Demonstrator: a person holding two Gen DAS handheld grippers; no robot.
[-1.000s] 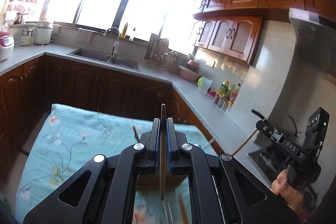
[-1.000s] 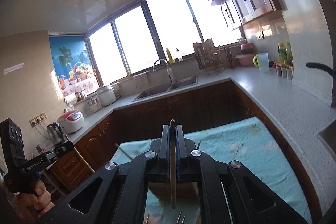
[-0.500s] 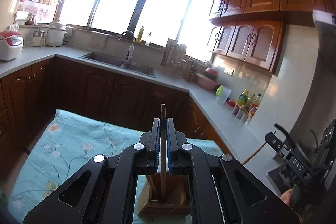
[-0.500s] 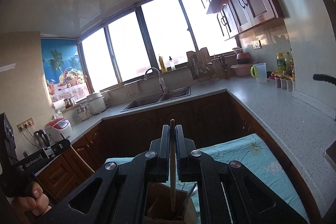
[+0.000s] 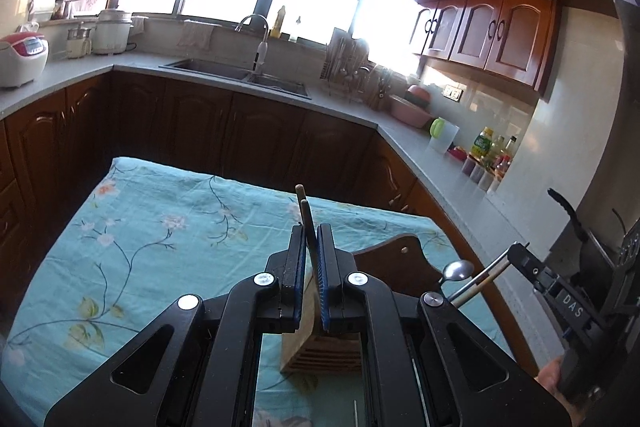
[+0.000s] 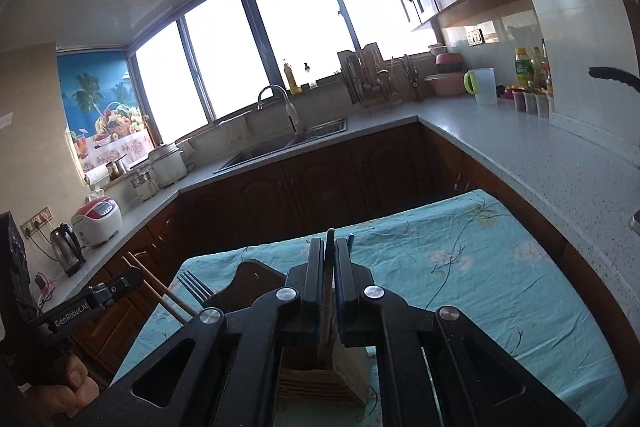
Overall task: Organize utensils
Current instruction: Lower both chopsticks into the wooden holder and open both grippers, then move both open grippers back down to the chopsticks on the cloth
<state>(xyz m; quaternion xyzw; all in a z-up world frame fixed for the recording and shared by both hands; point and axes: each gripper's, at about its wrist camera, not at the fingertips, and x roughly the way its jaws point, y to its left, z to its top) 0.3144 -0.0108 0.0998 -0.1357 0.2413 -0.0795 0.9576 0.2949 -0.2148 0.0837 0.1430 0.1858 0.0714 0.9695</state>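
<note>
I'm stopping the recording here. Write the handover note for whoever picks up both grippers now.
Left gripper: shut on the wooden-handled metal fork, tines tilted up.
Right gripper: shut on the wooden-handled metal spoon, bowl tilted up.
Things: the slatted light wooden utensil holder stands on the teal floral tablecloth, below both grippers. A dark wooden cutting board lies just behind it.
Done: both utensils are picked up and held over the holder.
Left: lower the fork and spoon into the holder, then release. What is inside the holder is hidden, so check it.

floral-clothed table (image 5: pixel 168 227) under wooden caddy (image 5: pixel 320 355)
</note>
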